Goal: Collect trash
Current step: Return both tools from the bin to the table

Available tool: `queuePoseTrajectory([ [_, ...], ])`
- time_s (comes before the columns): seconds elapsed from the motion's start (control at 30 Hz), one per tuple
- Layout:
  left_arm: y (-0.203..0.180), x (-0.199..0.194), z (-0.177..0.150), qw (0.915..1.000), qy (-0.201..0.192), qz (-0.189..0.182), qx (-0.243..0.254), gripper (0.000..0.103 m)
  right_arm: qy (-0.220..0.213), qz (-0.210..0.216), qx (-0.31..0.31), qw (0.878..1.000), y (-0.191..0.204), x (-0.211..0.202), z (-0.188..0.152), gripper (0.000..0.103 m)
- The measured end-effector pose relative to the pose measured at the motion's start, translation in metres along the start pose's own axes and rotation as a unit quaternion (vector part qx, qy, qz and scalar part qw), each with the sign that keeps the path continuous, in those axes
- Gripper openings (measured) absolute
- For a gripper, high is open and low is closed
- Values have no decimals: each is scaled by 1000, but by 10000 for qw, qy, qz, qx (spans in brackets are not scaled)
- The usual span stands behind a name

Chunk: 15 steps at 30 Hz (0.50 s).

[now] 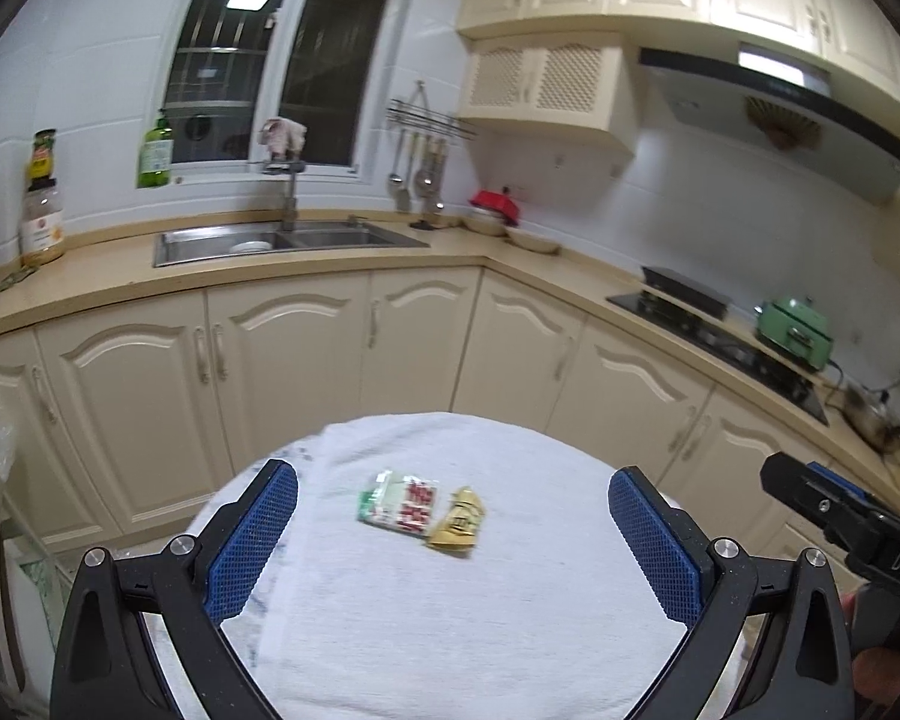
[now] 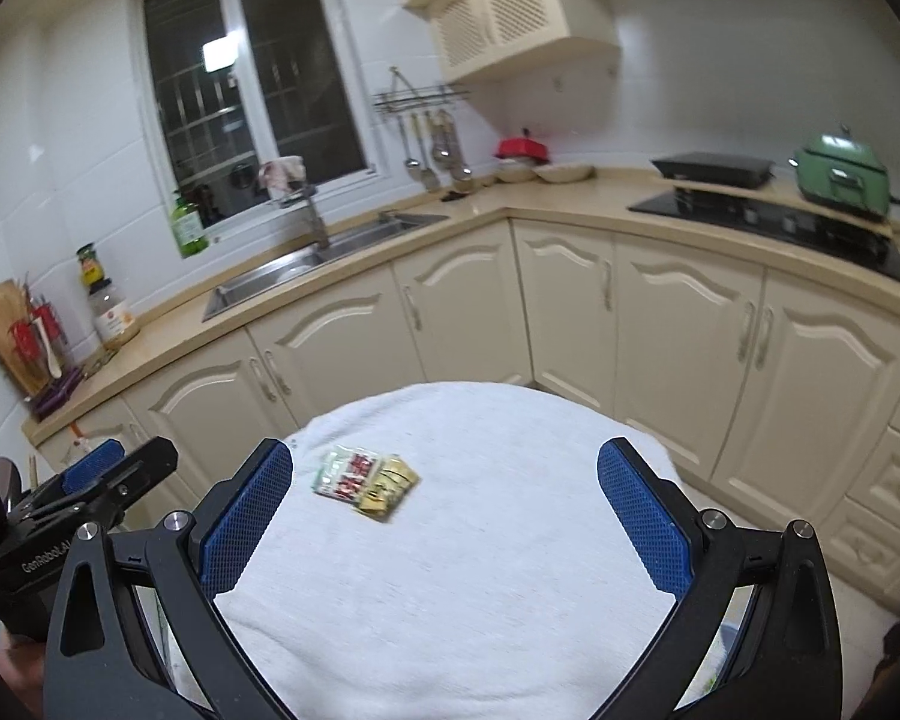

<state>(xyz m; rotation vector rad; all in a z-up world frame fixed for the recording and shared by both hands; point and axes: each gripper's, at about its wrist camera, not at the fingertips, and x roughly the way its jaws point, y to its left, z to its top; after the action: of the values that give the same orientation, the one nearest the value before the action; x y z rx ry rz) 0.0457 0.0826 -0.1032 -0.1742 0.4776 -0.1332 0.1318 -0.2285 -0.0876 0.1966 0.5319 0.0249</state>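
Both grippers (image 1: 453,546) (image 2: 444,516) level, jaws spread, above wrappers (image 1: 420,507).

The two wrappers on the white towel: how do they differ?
The green-and-red wrapper is larger and flatter, white with green edging and red print; the yellow wrapper is smaller, mustard-coloured and looks crumpled. In both views the green-and-red one lies left of the yellow one. Both rest mid-towel, edges touching or overlapping, ahead of the open left gripper and right gripper, neither held.
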Motion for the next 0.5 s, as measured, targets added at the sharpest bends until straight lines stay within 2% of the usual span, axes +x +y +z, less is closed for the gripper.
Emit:
queuePoseTrajectory([
  [0.1, 6, 2, 0, 9999, -3, 97, -54, 102, 13, 57, -101, 9999, 12, 6, 0, 103],
  [0.23, 6, 27, 2, 9997, 99, 214, -90, 102, 189, 136, -214, 9995, 23, 28, -3, 103],
  [0.5, 18, 105, 15, 9971, 588, 446, -173, 102, 1003, 194, -236, 9945, 27, 115, -26, 103],
])
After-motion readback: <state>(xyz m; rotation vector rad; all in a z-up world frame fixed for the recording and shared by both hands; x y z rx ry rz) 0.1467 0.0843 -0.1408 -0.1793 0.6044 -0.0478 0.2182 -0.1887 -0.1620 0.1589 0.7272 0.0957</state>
